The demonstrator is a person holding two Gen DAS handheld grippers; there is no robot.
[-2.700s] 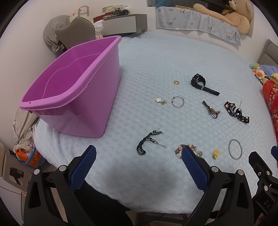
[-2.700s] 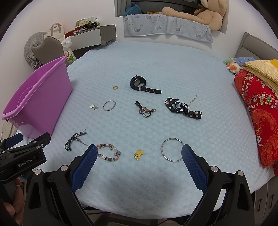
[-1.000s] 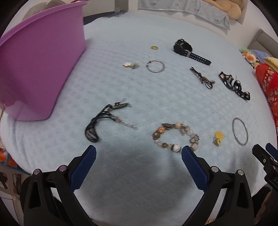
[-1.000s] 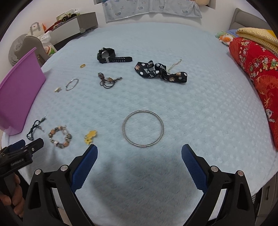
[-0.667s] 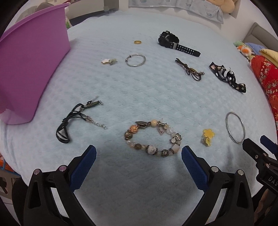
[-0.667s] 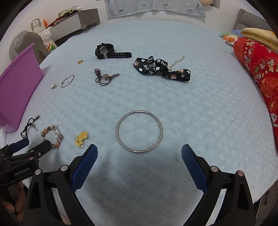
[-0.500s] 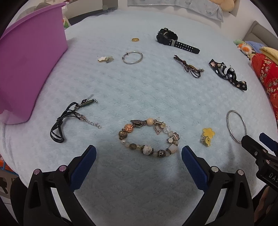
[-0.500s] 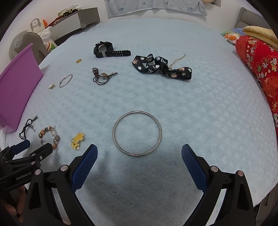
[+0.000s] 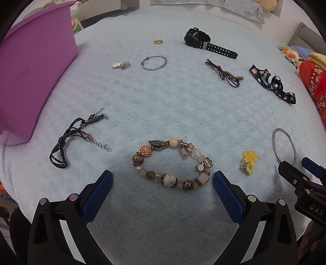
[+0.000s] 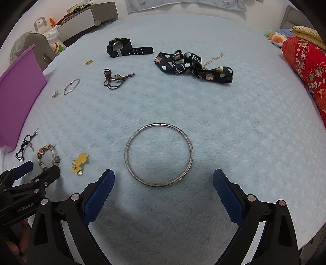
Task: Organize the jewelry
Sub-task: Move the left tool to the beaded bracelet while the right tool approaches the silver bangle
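Note:
Jewelry lies spread on a pale blue blanket [image 9: 173, 106]. My left gripper [image 9: 163, 189] is open, just short of a beaded charm bracelet [image 9: 173, 163], which lies between its fingers. My right gripper [image 10: 163, 189] is open, just short of a large silver bangle [image 10: 159, 154], also seen in the left wrist view [image 9: 284, 145]. A black cord necklace [image 9: 67, 140], a yellow charm [image 9: 249, 160], a small silver bangle [image 9: 153, 62], a gold ring [image 9: 158, 42], a black watch [image 9: 205, 43], a brown cord [image 9: 224, 73] and a black patterned ribbon [image 10: 193, 67] lie around.
A purple plastic bin [image 9: 30, 67] stands at the blanket's left edge. A red patterned quilt [image 10: 305, 65] and soft toys [image 10: 275, 37] lie at the right. A grey cabinet [image 10: 91, 14] stands beyond the bed. The blanket's near edge is right below both grippers.
Both grippers have moved forward and down: the left toward the beaded bracelet, the right toward the large silver bangle. Both stay open. No jewelry has moved.

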